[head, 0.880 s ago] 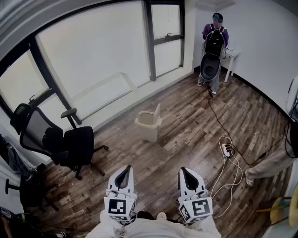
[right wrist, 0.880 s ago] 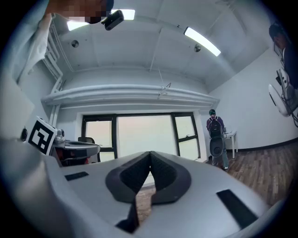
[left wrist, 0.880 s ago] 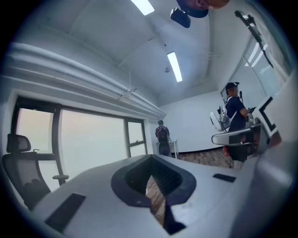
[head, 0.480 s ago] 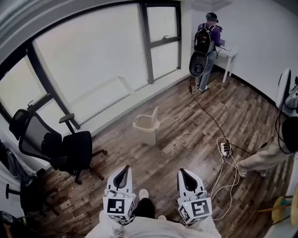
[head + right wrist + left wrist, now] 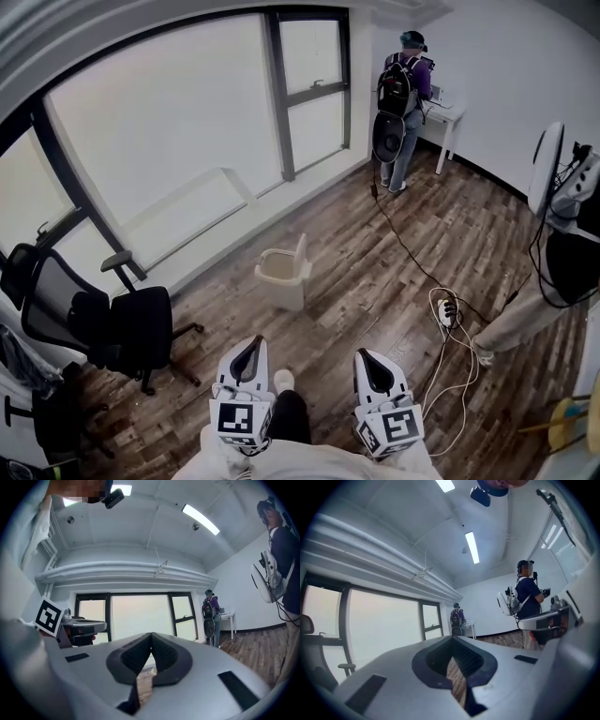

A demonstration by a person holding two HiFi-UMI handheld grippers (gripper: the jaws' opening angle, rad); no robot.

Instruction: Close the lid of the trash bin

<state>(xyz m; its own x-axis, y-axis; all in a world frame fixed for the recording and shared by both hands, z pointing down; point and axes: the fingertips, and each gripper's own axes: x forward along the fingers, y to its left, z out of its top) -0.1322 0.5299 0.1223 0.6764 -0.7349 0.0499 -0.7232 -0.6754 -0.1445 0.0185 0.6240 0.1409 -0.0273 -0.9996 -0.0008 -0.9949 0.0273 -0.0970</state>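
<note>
Well ahead of both grippers, on the wooden floor (image 5: 375, 272) near the window wall (image 5: 169, 122), I see the trash bin (image 5: 279, 277). It is a small beige bin, and its lid (image 5: 303, 253) stands raised at the bin's right side, leaving the mouth uncovered. Nothing touches it.

I hold the left gripper (image 5: 247, 351) and the right gripper (image 5: 367, 363) low and close to my body, well short of the bin. They sit side by side and apart, noses pointing forward toward it and marker cubes nearest me. My leg and shoe (image 5: 282, 380) show between them.

The left gripper view shows its jaws clenched, tips meeting, with only floor visible through the slit below them. The right gripper view shows the same: jaws pressed together and nothing between them.

Left of the bin stands a black office chair (image 5: 131, 328). Right of the bin, a power strip (image 5: 448, 309) lies on the floor among loose cables. Far beyond the bin, in the corner, a person with a backpack (image 5: 398, 94) stands facing away.
</note>
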